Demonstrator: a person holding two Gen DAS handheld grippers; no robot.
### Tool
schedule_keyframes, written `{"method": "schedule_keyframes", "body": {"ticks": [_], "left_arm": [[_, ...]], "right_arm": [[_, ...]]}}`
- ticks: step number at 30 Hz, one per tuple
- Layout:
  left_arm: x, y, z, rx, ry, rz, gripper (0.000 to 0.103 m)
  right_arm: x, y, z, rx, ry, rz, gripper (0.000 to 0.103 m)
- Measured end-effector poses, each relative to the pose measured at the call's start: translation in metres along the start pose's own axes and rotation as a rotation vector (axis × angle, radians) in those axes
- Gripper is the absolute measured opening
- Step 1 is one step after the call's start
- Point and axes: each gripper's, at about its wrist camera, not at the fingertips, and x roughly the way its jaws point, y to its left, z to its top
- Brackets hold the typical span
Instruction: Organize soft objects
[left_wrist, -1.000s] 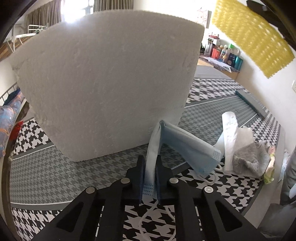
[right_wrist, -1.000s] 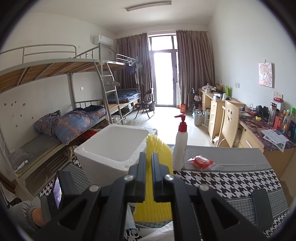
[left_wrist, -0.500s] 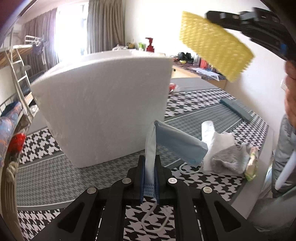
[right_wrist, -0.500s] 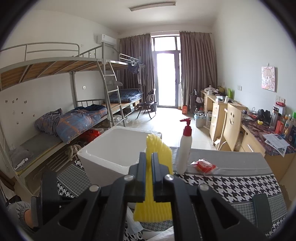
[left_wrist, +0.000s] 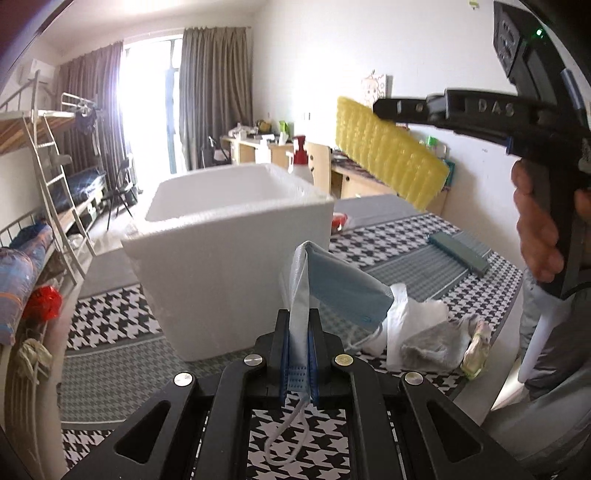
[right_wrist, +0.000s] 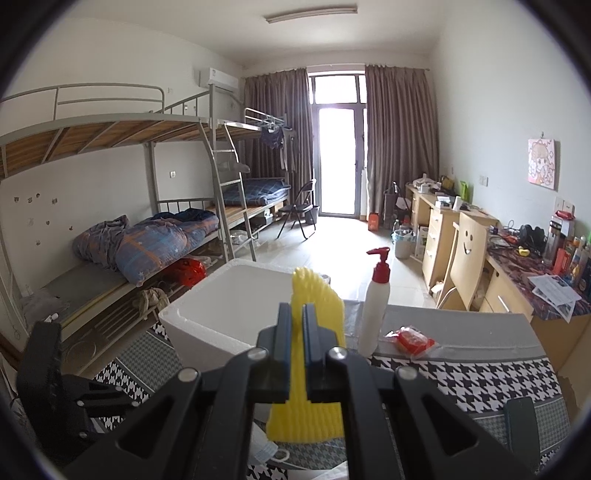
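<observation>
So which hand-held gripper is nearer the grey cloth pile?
Left. The left hand-held gripper, holding the face mask, is just beside the cloth pile; the right hand-held gripper hangs well above.

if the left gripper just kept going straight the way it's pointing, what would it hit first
Most likely the near wall of the white foam box. The left gripper, shut on the folded blue face mask, aims slightly downward at that wall. Depth is hard to judge through the fisheye, so the contact height is uncertain.
</observation>
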Motion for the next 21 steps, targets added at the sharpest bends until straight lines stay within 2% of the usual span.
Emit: {"method": "schedule_keyframes", "body": {"ticks": [9, 21], "left_arm": [[-0.013, -0.005, 0.015, 0.006, -0.046, -0.008, 0.009], [-0.042, 0.004, 0.043, -0.060, -0.186, 0.070, 0.009]], "right_arm": [[-0.001, 0.001, 0.006, -0.010, -0.005, 0.001, 0.008], [0.006, 0.006, 0.016, -0.045, -0.008, 0.018, 0.008]]}}
